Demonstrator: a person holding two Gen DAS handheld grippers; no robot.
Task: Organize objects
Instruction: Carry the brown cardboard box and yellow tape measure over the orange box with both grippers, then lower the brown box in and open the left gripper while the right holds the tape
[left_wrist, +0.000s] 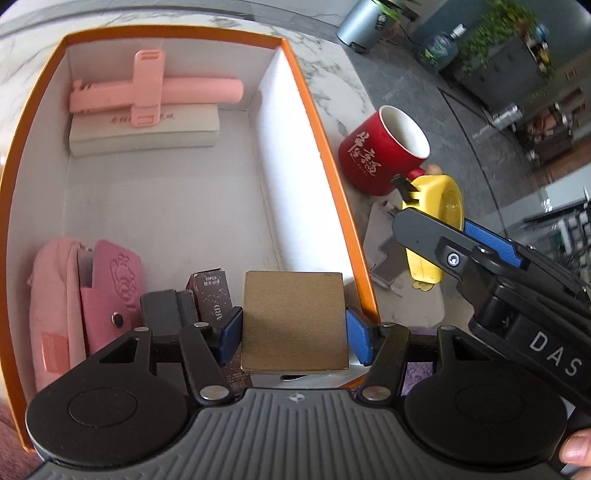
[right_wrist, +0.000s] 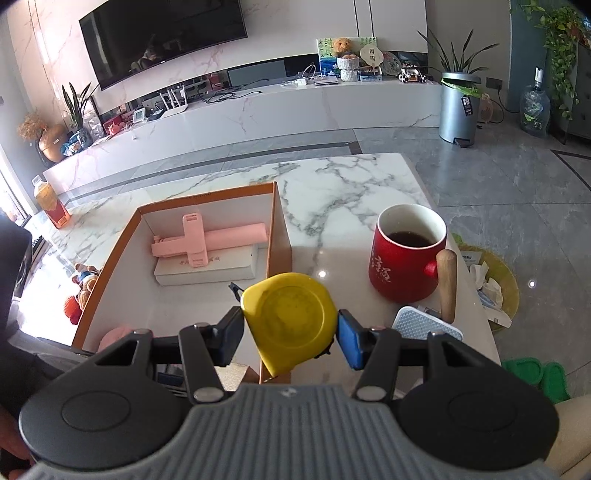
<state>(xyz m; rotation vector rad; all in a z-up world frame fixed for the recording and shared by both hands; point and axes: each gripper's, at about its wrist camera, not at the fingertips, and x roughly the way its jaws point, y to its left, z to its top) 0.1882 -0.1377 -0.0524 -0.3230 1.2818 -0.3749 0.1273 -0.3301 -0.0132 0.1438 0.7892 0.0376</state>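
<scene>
My left gripper (left_wrist: 293, 328) is shut on a square brown box (left_wrist: 295, 319), held inside the near right corner of the orange-rimmed white box (left_wrist: 321, 147). My right gripper (right_wrist: 290, 330) is shut on a yellow tape measure (right_wrist: 290, 321), held just outside the box's right wall (right_wrist: 279, 221); the left wrist view shows this tape measure (left_wrist: 439, 218) and the right gripper's arm to the right of the box. Inside the box lie a pink folding holder (left_wrist: 147, 90) on a grey flat case (left_wrist: 144, 133), a pink pouch (left_wrist: 53, 306), a pink snap case (left_wrist: 110, 291) and small dark cartons (left_wrist: 208, 295).
A red mug (right_wrist: 404, 254) with dark liquid and a wooden handle stands on the marble table (right_wrist: 332, 192) right of the box. A white ridged pad (right_wrist: 424, 326) lies near the mug. A juice bottle (right_wrist: 51, 205) stands at the table's far left. A finger (left_wrist: 576, 448) shows at lower right.
</scene>
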